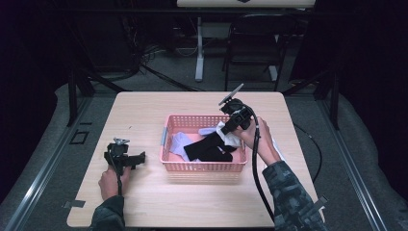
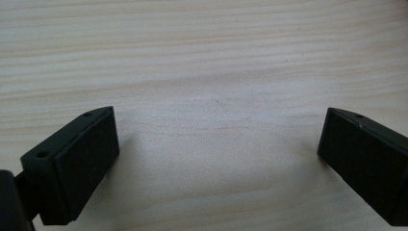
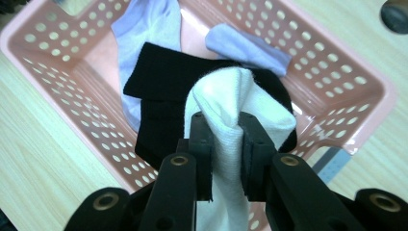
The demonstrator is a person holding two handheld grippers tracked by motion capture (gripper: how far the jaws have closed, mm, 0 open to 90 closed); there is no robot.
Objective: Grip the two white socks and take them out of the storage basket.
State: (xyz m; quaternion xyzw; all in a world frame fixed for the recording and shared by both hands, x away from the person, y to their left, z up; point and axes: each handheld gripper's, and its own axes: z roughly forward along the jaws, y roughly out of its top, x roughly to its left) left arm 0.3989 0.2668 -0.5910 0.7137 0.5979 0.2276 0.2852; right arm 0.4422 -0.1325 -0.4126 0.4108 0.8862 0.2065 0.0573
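1. Right claw: your right hand holds it over the right end of the pink basket. In the right gripper view its two black jaws are clamped on a bunched fold of the white sock, which is pinched tightly between the pads and runs down behind them.
2. White sock, position: the gripped part is raised above the basket's contents; in the high view the sock shows at the basket's right side, just below your claw.
3. Pink basket: a perforated plastic basket standing near the middle of the desk, with its long side facing you.
4. Black sock: it lies across the basket floor directly beneath the white sock, with a folded cuff toward the left in the right gripper view.
5. Pale lilac socks: one lies along the basket's far left part, partly under the black sock; a second piece lies toward the far right wall.
6. Left claw: your left hand rests it on the desk well to the left of the basket. In the left gripper view its jaws stand wide apart with bare wood between them; it grips nothing.
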